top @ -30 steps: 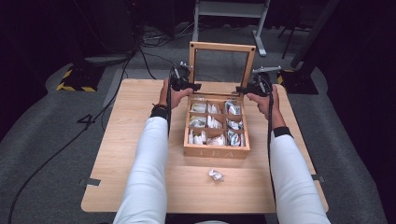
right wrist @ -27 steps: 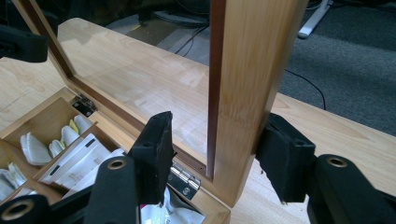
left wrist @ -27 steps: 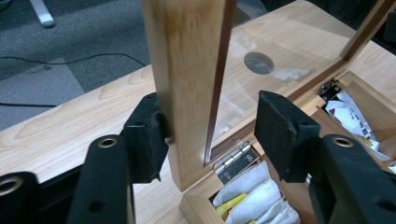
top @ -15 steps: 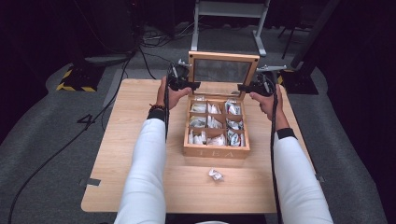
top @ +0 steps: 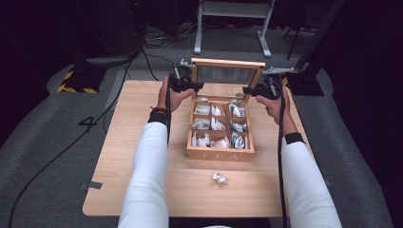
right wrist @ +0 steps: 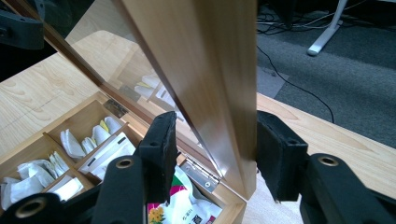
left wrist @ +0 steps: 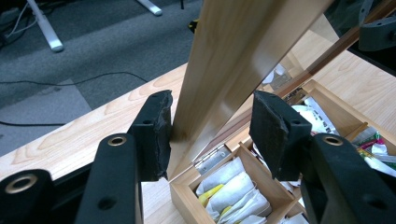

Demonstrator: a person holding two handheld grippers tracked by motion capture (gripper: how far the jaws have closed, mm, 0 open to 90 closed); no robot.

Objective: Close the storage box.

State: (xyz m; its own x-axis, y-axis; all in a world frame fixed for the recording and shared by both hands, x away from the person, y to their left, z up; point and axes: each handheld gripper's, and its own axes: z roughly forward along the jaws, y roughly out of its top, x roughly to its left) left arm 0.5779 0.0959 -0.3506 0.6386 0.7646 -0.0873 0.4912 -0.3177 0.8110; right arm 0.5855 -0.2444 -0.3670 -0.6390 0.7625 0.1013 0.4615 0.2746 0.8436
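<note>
On the table [top: 142, 156], both claws pinch the seemingly upright lid [top: 228, 73] by its side edges.

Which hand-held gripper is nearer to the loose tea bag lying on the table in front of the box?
Neither clearly. The left hand-held gripper and right hand-held gripper both sit at the lid, far beyond the tea bag.
</note>
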